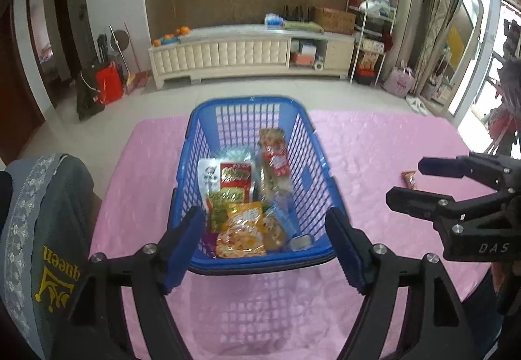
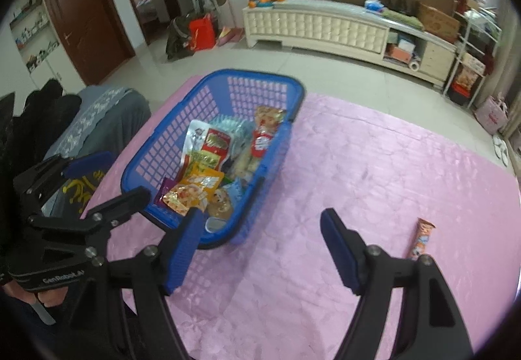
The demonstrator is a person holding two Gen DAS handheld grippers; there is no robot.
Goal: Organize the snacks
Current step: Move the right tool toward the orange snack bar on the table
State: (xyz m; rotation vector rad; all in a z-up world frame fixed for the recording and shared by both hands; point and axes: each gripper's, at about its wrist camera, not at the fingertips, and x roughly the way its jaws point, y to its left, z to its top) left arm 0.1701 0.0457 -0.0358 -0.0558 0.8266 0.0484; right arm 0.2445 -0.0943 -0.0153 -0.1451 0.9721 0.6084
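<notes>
Both black two-finger grippers, left and right, are held released and empty. Most packets are seen binned in the blue lattice plastic basket; retrieval of the remaining orange stick-shaped snack packet is judged next.

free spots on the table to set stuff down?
Bare pink tablecloth runs from the blue basket to the stray snack stick, also the near strip before the basket. Crowded: the basket's inside, full of packets. Both grippers stand open, empty.
</notes>
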